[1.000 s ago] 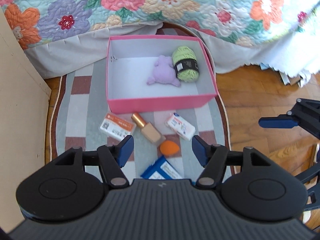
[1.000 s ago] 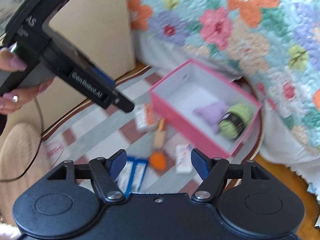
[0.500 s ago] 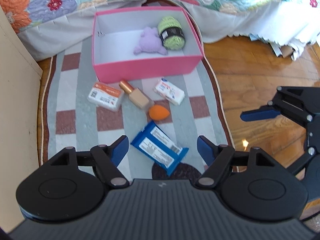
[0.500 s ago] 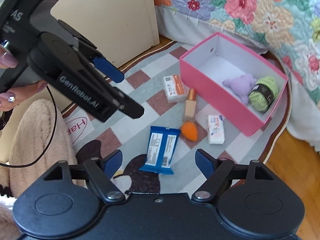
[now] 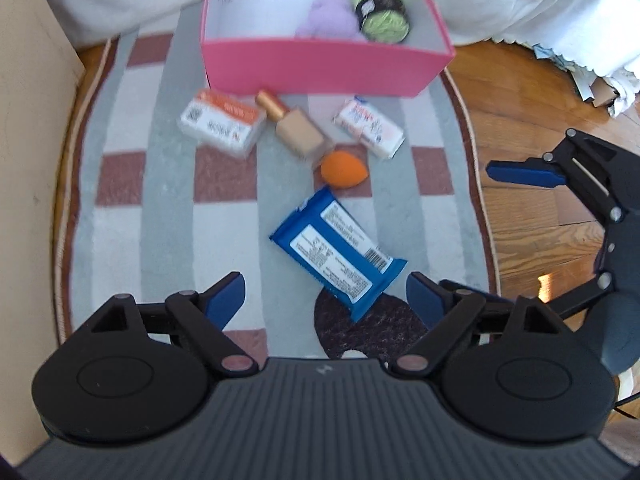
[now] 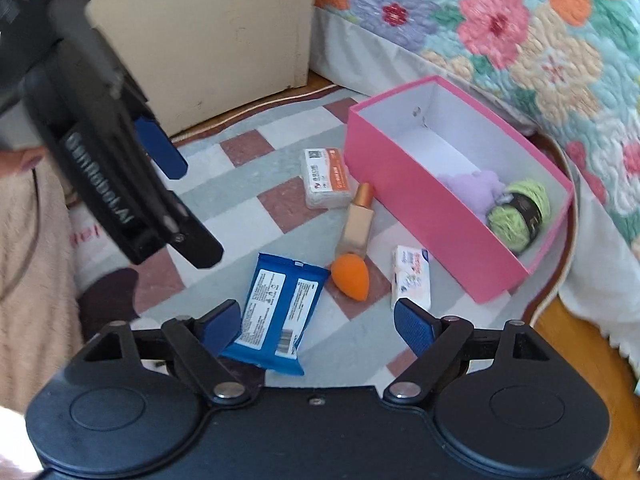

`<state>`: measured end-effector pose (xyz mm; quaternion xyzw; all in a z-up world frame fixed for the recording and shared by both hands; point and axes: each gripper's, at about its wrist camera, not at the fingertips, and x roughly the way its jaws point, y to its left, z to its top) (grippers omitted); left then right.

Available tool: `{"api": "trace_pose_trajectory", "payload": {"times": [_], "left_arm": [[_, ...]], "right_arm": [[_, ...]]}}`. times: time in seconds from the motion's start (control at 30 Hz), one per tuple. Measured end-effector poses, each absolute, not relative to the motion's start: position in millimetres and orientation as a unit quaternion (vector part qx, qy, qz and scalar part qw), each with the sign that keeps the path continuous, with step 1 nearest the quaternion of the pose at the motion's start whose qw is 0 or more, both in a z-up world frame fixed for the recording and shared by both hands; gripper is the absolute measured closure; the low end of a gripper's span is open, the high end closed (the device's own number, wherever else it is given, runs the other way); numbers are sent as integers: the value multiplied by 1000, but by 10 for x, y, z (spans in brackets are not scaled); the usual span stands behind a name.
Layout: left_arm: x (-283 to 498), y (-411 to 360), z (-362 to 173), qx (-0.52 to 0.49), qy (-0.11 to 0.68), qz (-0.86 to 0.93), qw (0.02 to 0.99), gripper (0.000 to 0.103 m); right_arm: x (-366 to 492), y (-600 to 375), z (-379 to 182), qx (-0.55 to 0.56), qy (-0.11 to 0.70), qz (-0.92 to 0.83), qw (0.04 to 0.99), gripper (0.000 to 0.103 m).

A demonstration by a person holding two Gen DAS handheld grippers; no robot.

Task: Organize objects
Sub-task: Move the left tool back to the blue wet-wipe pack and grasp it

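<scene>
- While both grippers hang above the rug (image 5: 168,184) with nothing between their pads, judge the step in hand as an approach to the loose items in front of the pink box (image 5: 320,64).
- Pink box: it stands open at the far end of the rug, near the bed skirt. It already holds a lilac plush (image 5: 328,20) and a green yarn ball (image 5: 380,8), which touch one another. Its long axis runs across the left wrist view, so lower items in over the near long wall.
- Blue packet (image 5: 340,252): it lies flat, label up, nearest to both grippers. Its long axis runs diagonally, from upper left to lower right in the left wrist view. Turn the fingers to close across the short width, not along the length.
- Left gripper (image 5: 324,300): the jaws are opening and empty; the packet's near corner lies below the gap.
- Right gripper (image 6: 316,324): the jaws are opening and empty; the left pad overlaps the packet's edge in its own view, contact not confirmed.
- Orange-labelled packet (image 5: 222,124) and white packet (image 5: 368,128): both lie just before the box.
- Foundation bottle (image 5: 296,128): it lies flat between them, gold cap pointing toward the box.
- Orange sponge (image 5: 344,164): it rests against the bottle's base, pointed end to the right. Avoid nudging it during descent.
</scene>
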<state>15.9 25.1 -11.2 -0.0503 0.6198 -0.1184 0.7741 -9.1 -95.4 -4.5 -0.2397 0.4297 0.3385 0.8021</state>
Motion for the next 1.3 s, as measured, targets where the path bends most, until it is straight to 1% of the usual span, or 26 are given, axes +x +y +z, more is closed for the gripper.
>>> {"api": "trace_pose_trajectory", "payload": {"times": [0.13, 0.3, 0.43, 0.5, 0.53, 0.6, 0.7, 0.77, 0.83, 0.87, 0.93, 1.0, 1.13, 1.17, 1.2, 1.3], "left_arm": [[178, 339, -442, -101, 626, -92, 768, 15], [189, 321, -755, -119, 626, -92, 766, 16], [188, 306, -992, -140, 631, -76, 759, 19], [184, 330, -1109, -171, 637, -70, 748, 20], [190, 346, -1163, -186, 641, -75, 741, 23], [193, 391, -1263, -218, 643, -74, 730, 24], [184, 407, -1336, -225, 637, -65, 734, 35], [175, 422, -1375, -234, 630, -63, 738, 37], [164, 432, -1415, -247, 623, -67, 739, 43], [160, 434, -1437, -251, 622, -69, 738, 45], [154, 397, -1468, -239, 622, -83, 741, 55], [158, 358, -1487, -213, 625, -80, 747, 61], [150, 330, -1550, -228, 627, -93, 739, 63], [142, 319, -1566, -234, 628, -96, 736, 63], [133, 306, -1585, -237, 628, -97, 735, 63], [109, 272, -1592, -239, 620, -96, 741, 63]], "right_arm": [[-166, -802, -350, -267, 413, 344, 800, 16], [-126, -735, -693, -230, 432, 348, 799, 16], [-162, -666, -912, -227, 439, 353, 795, 16], [-166, -604, -1025, -232, 448, 350, 789, 16], [-174, -558, -1085, -243, 449, 350, 785, 16], [-164, -473, -1186, -263, 452, 336, 783, 16], [-138, -421, -1299, -268, 470, 322, 777, 17], [-129, -436, -1354, -272, 479, 307, 776, 18], [-126, -480, -1370, -260, 486, 303, 777, 21], [-130, -505, -1364, -250, 491, 303, 778, 23], [-169, -537, -1347, -240, 493, 313, 776, 23], [-233, -544, -1347, -242, 488, 318, 776, 23], [-282, -555, -1340, -233, 487, 303, 785, 24], [-280, -570, -1331, -223, 490, 298, 788, 25], [-283, -587, -1329, -218, 493, 293, 790, 29], [-312, -621, -1329, -216, 488, 292, 794, 30]]}}
